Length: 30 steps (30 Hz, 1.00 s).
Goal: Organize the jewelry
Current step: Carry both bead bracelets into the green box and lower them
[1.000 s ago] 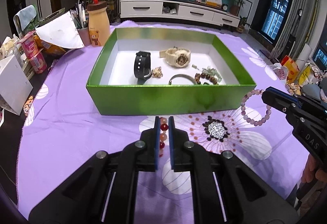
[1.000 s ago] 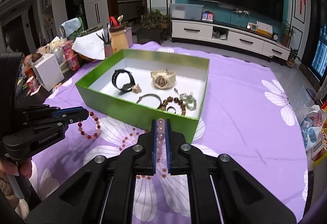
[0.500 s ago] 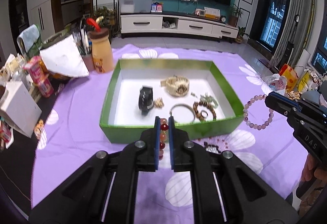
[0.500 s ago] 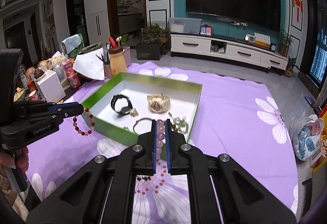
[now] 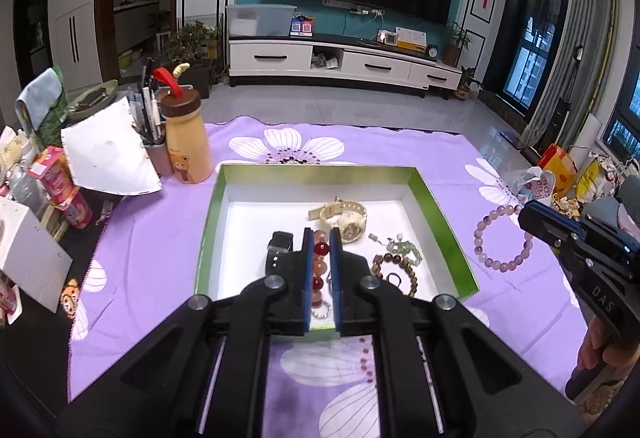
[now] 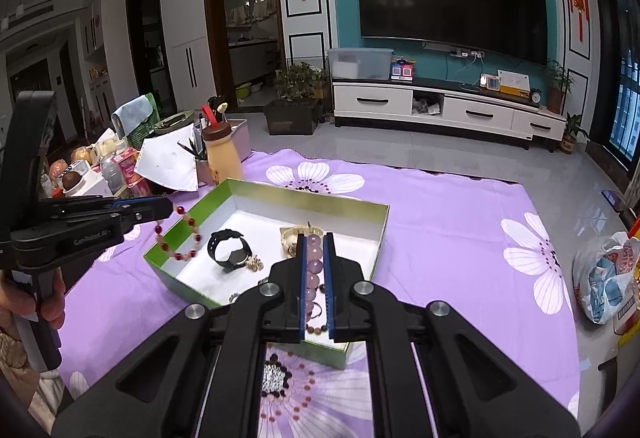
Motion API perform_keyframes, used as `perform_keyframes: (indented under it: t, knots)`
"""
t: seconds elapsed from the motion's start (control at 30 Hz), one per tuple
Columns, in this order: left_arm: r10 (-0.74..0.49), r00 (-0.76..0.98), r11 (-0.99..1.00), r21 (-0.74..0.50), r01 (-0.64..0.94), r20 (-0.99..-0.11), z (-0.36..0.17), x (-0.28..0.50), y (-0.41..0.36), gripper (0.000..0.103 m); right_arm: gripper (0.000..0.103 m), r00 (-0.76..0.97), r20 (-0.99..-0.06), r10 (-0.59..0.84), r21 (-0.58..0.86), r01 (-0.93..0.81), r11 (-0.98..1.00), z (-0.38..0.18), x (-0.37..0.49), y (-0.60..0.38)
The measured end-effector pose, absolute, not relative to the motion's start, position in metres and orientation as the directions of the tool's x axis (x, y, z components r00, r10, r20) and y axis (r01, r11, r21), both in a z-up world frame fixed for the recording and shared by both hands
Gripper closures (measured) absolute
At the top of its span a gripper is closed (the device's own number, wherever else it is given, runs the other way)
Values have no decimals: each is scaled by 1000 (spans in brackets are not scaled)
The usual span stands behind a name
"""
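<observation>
The left gripper is clamped on a red-and-orange bead bracelet and the right gripper on a pale purple bead bracelet — both loops dangling above the green box, near its front edge.

Two black handheld grippers with blue-lined fingers

Left gripper and right gripper: matte black linkages, silver round screws at ten and two o'clock; white lettering marks each side body.
</observation>
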<state>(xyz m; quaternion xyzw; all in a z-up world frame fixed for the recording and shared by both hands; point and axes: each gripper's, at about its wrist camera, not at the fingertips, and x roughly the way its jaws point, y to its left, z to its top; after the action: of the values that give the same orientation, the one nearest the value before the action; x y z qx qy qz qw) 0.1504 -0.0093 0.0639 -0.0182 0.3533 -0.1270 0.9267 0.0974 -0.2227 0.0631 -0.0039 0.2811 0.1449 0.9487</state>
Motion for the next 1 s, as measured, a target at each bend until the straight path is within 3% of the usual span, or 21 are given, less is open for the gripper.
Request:
perform_keyframes:
  t: [0.63,1.0]
  knots:
    - [-246,598,963,-124,238,-763,-4,196,-27,96,96,720,-618,315,132,-300,945,26,156,-209]
    - [-182,588,981,-105,163,-788,-26,229,-1,96,96,688,-654,313,147,-290,945,4,175,-204]
